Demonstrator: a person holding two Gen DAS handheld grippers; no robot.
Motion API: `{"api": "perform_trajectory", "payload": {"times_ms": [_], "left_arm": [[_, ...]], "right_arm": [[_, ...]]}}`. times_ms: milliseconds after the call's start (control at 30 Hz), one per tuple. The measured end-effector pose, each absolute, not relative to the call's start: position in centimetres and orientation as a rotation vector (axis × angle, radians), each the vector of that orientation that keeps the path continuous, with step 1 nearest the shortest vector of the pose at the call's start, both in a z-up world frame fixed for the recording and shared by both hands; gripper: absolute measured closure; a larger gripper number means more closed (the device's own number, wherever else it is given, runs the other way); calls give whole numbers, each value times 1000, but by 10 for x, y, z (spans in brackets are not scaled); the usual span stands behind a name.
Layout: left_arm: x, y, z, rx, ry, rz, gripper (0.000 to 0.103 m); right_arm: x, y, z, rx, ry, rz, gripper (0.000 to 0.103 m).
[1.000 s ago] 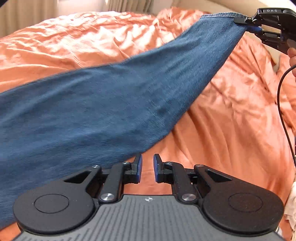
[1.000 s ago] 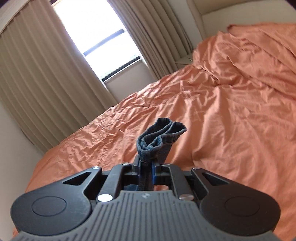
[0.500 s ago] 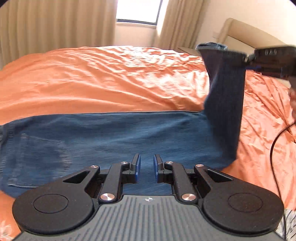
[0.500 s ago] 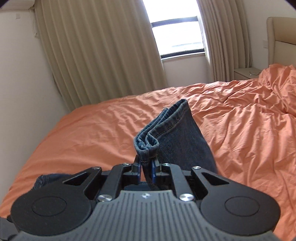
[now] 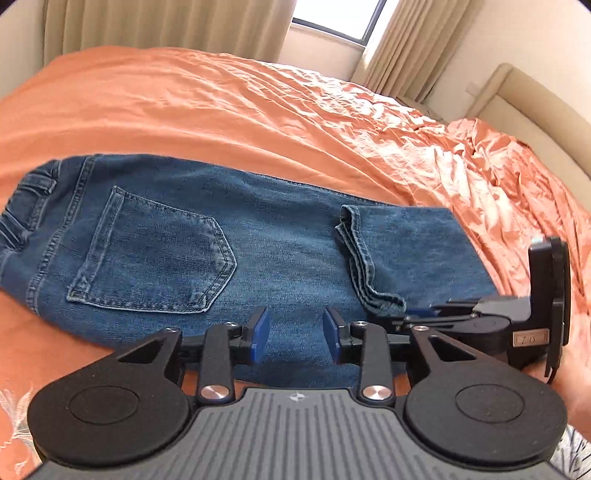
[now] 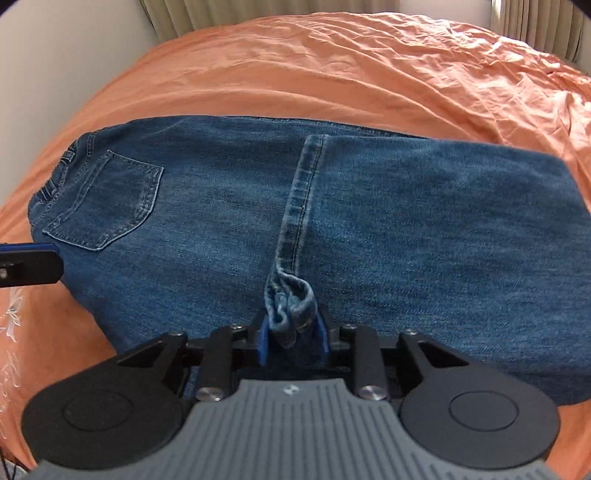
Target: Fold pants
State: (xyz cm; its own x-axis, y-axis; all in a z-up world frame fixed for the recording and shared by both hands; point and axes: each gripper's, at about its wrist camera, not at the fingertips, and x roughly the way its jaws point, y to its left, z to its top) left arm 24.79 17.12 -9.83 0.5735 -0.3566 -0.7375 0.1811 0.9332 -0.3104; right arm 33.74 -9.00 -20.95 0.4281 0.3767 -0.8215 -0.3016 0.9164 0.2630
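Blue denim pants lie flat on the wrinkled orange bedsheet, folded once: leg half laid back over the seat half, stitched hem running across the middle, back pocket facing up toward the waistband end. Right gripper sits low at the near edge w/ the bunched hem corner between its blue pads; the pads stand apart and are not pressed tight on the fabric. Left gripper hovers just over the near edge of the pants, fingers wide apart, holding nothing. Beige curtains & window behind the bed.
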Motion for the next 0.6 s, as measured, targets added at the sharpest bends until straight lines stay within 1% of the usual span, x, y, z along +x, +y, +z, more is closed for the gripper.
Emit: {"api": "perform_trajectory", "payload": {"times_ms": [33,67,233,367,500,600], "left_arm": [[252,172,-100,-234,910,-325,61],[256,172,-100,-259,910,-332,61],[284,166,-106,-404,886,-385,61],[318,153,-127,-562,932,-444,61],[355,145,-161,-797,951,-464,61],[379,140,-182,-860,975,-444,61]], "right_arm": [[338,-92,-207,100,1058,443,62],[343,-96,-203,128,1072,465,59],[351,-123,-173,202,1046,496,49],[366,-152,-162,153,991,418,49],[386,-176,-166,106,967,360,49],[395,-195,-170,111,957,357,50]]}}
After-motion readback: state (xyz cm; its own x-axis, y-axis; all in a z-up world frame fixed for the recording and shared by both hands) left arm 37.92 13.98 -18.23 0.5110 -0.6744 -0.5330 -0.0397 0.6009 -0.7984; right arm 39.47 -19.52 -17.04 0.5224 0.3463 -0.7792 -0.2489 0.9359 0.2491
